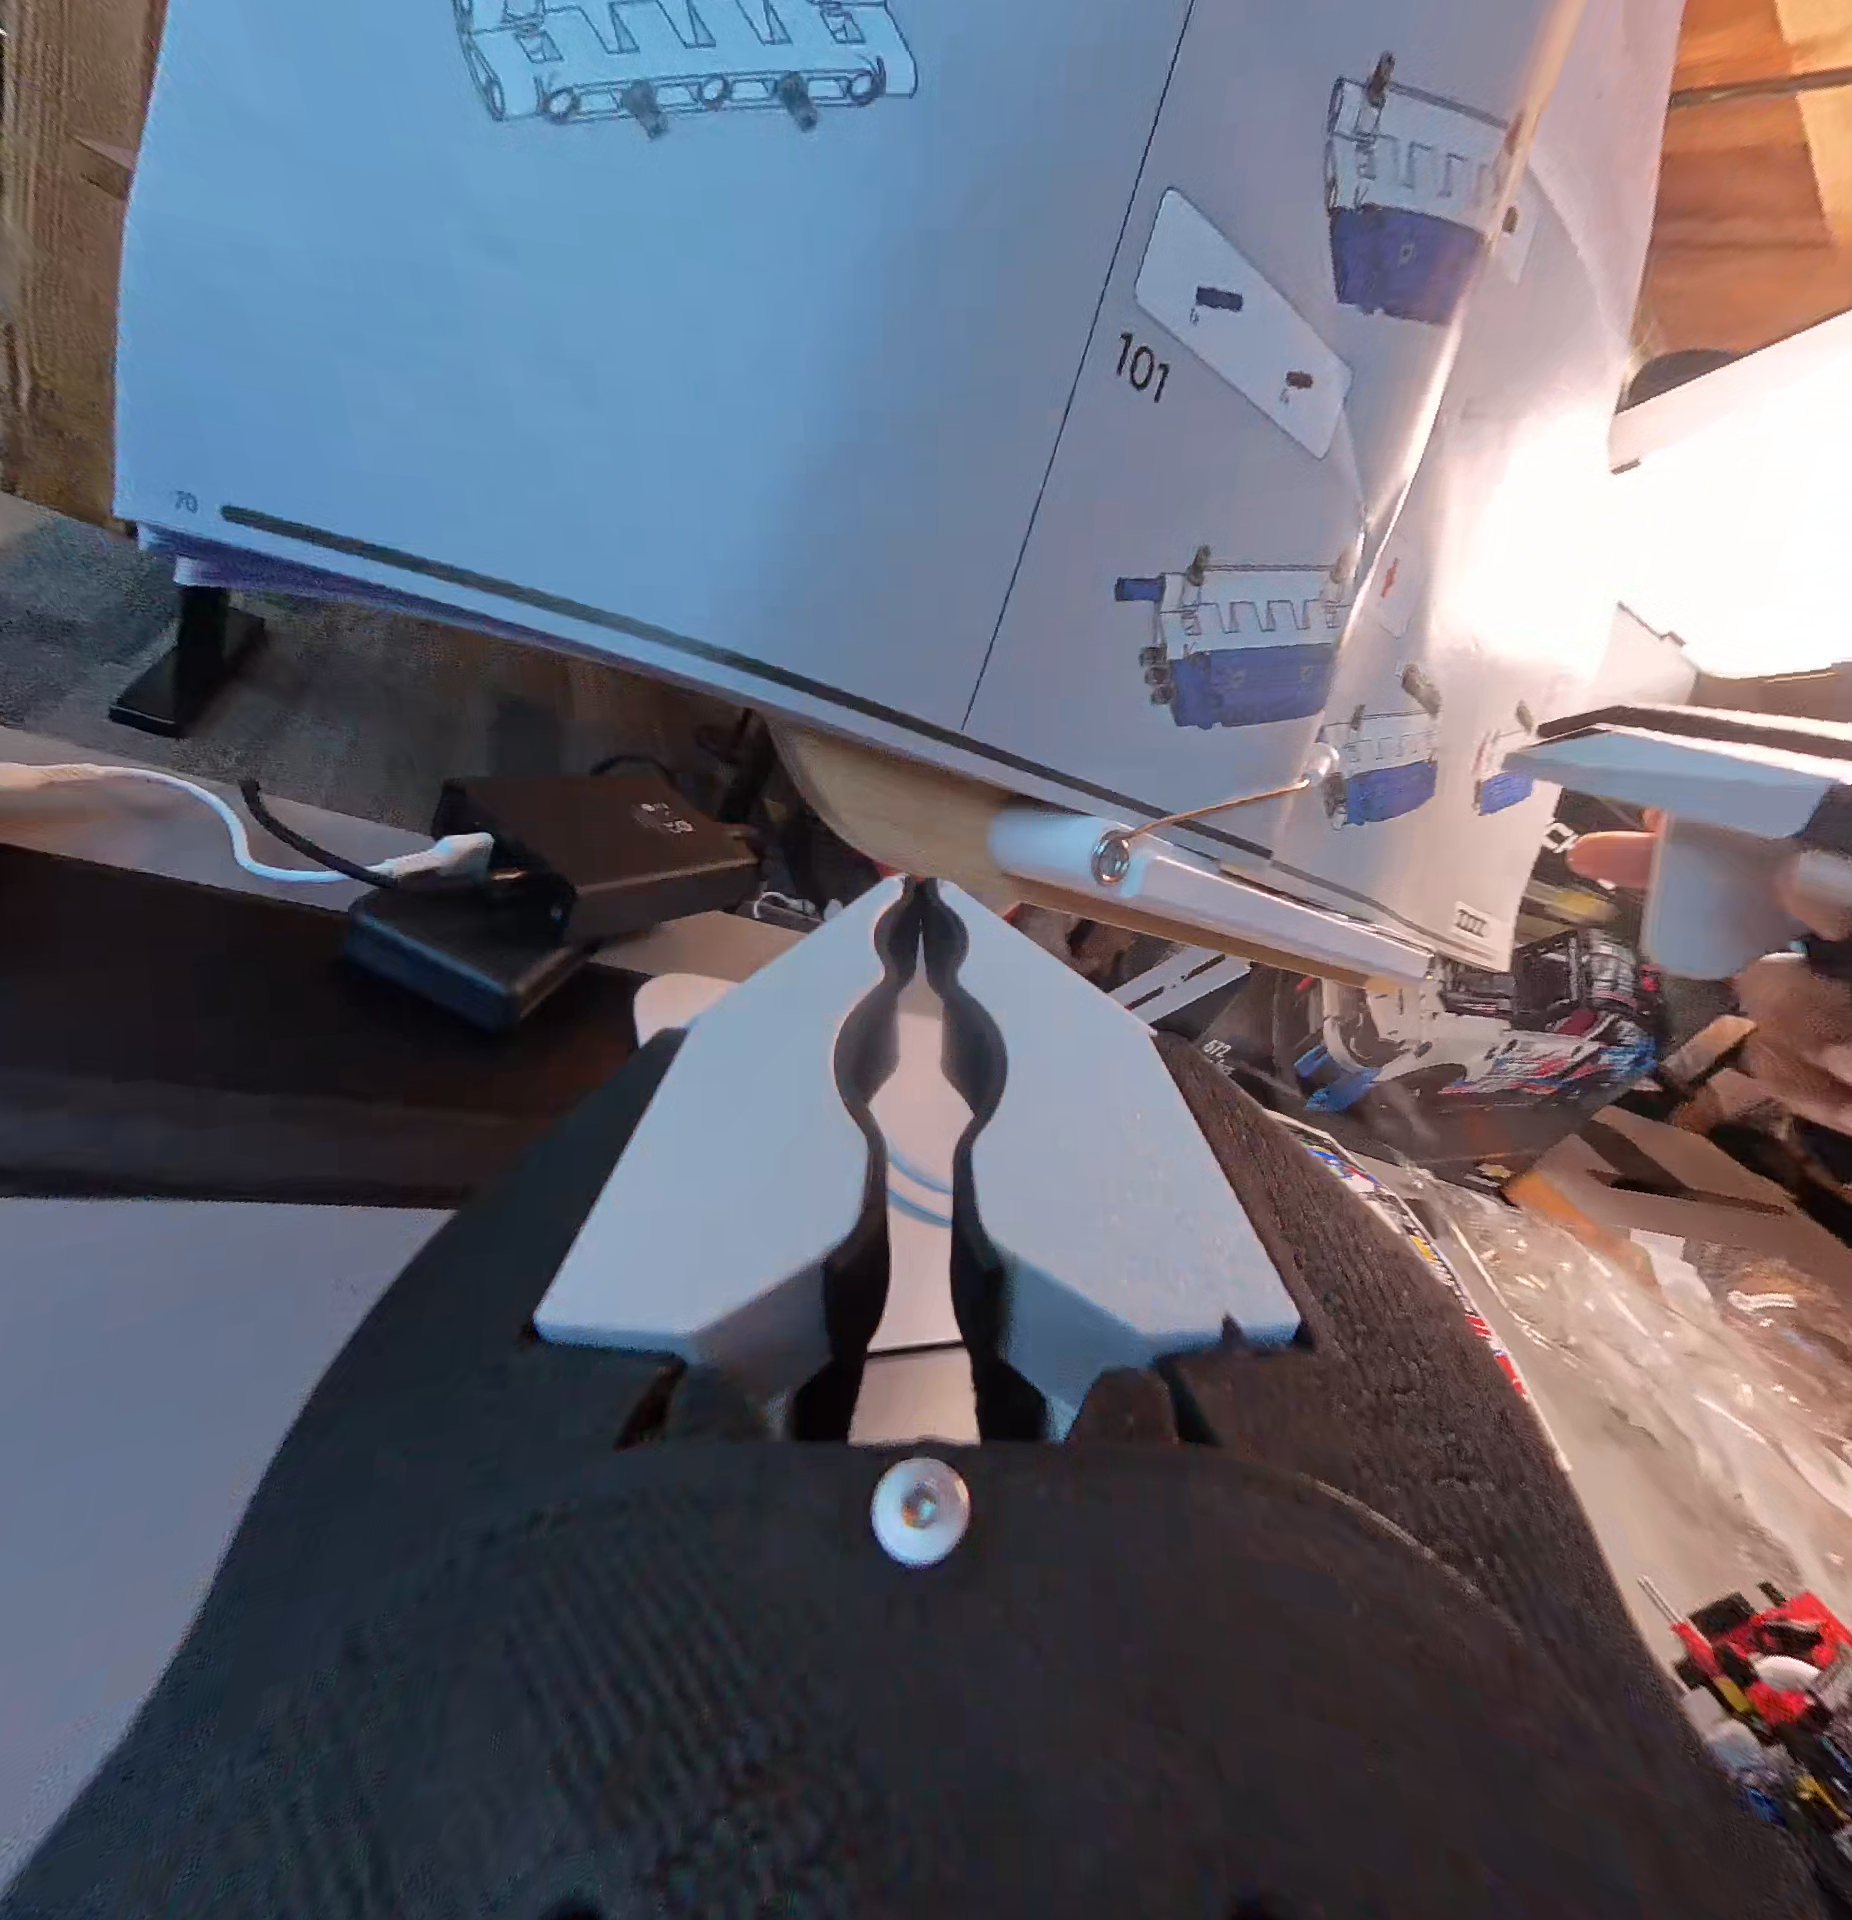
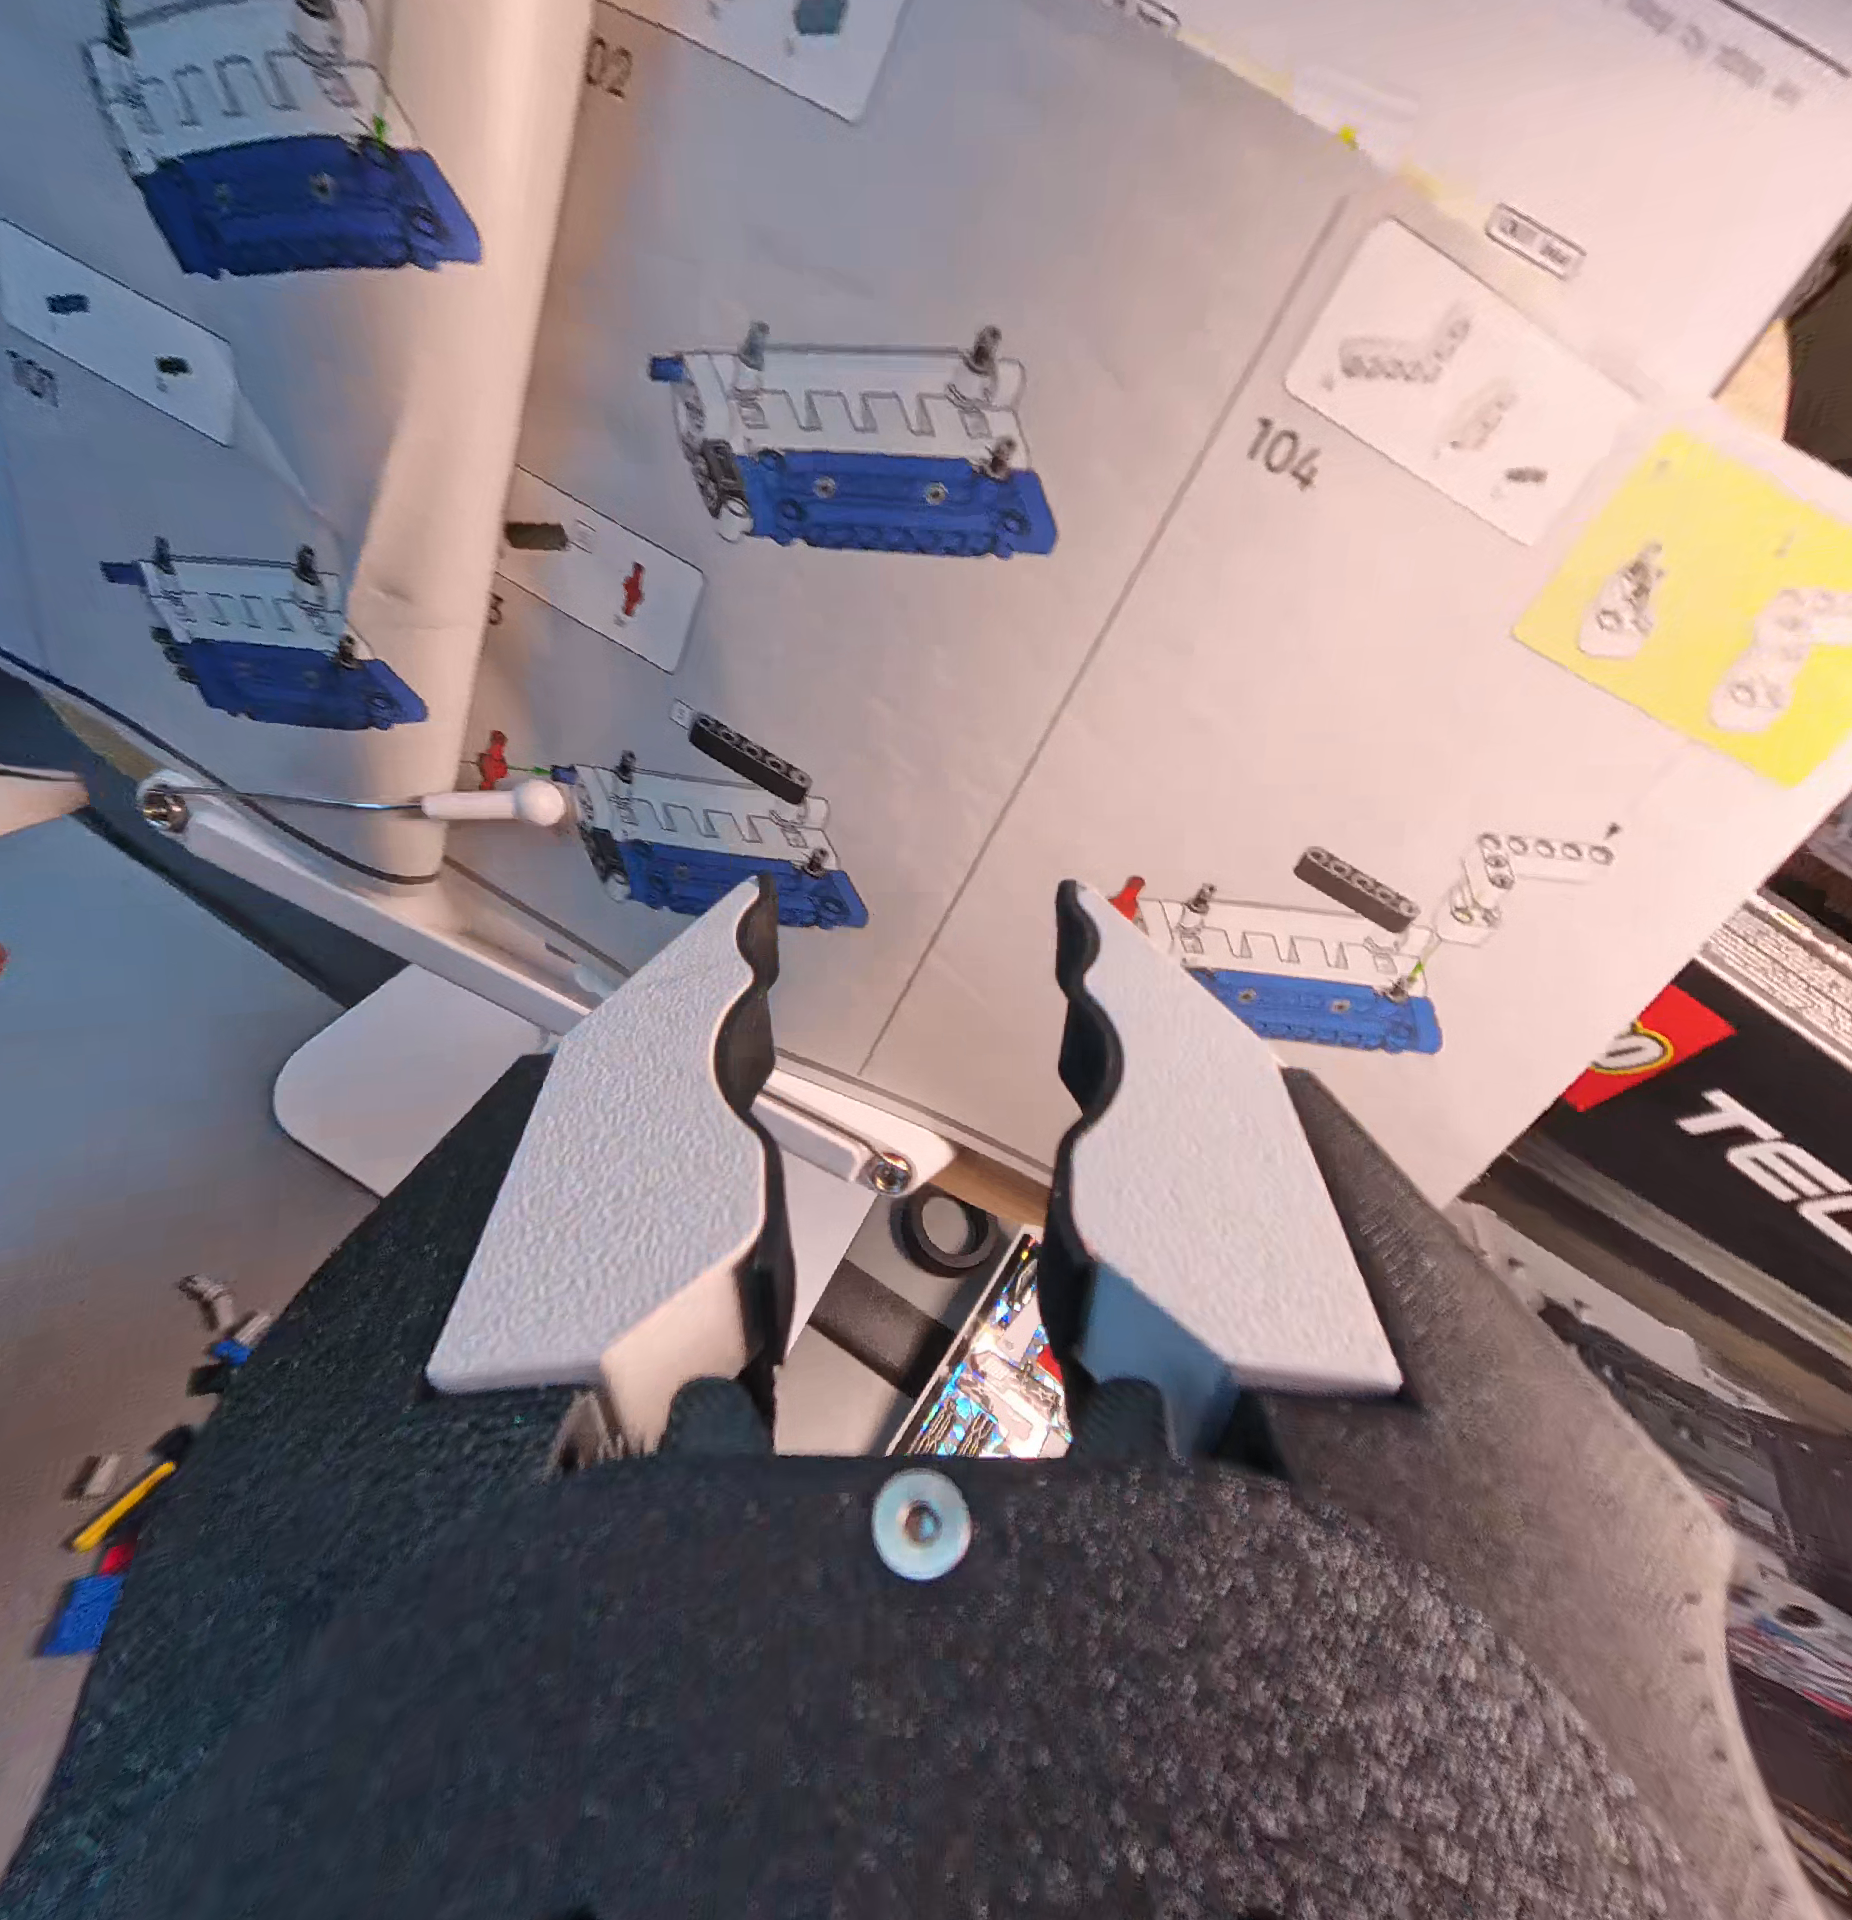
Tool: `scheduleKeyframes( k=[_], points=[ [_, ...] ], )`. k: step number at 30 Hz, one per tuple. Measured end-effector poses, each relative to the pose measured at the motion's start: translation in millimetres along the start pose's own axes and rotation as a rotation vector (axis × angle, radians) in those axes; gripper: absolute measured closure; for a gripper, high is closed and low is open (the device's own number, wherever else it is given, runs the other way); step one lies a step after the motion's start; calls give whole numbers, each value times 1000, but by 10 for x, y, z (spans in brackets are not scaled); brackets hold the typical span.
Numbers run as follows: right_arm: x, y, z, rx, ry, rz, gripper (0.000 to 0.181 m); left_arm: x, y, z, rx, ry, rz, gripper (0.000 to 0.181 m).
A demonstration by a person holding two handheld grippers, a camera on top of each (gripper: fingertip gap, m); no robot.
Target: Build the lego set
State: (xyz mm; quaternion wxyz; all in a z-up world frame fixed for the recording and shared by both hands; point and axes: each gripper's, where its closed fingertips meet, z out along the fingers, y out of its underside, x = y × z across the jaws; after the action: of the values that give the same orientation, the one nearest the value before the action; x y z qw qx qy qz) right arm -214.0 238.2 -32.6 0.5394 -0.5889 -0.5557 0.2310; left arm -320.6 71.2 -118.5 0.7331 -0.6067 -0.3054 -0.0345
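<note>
Loose small Lego pieces [image 2: 122, 1538] lie on the counter [image 2: 122, 1091] below the propped instruction booklet [image 2: 1109, 644], light, rigid, best pinched across flat sides; left tongs [image 1: 917, 904] pressed together empty, right tongs [image 2: 914, 914] parted, empty.

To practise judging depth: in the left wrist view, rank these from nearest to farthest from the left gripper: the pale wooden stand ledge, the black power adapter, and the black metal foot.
1. Pale wooden stand ledge: just beyond the tips of the left gripper.
2. Black power adapter: off to the left.
3. Black metal foot: far left, farther back.
</note>
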Motion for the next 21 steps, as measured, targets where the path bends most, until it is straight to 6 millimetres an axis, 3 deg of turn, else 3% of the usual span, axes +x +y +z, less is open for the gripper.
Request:
scheduleKeyframes(
  k=[1, 3, 6, 8, 10, 13, 15, 18, 21],
  points=[
    [63, 67, 1, 18, 10, 16, 130, 80, -62, -48, 25, 22, 39, 174],
    [102, 201, 16, 39, -16, 55, 130, 351, -221, -109, 73, 41, 310, 164],
    [162, 288, 44, 76, 3, 45, 133, 812, -203, 37, -1, 109, 751, 158],
    [169, 310, 86, 73, 24, 19, 133, 851, -135, 239, -97, 101, 897, 160],
    [135, 320, 135, 56, 27, 35, 131, 782, 46, 427, -251, 124, 925, 155],
    [120, 303, 170, 48, 43, 56, 130, 714, -38, 482, -222, 119, 1020, 170],
    [129, 306, 178, 50, 53, 54, 132, 724, -76, 442, -180, 142, 915, 178],
    [139, 313, 167, 64, 64, 44, 137, 684, -249, 344, -34, 166, 507, 181],
    [147, 343, 154, 64, 59, 55, 135, 298, -426, 193, 129, 136, -45, 181]
  ],
)
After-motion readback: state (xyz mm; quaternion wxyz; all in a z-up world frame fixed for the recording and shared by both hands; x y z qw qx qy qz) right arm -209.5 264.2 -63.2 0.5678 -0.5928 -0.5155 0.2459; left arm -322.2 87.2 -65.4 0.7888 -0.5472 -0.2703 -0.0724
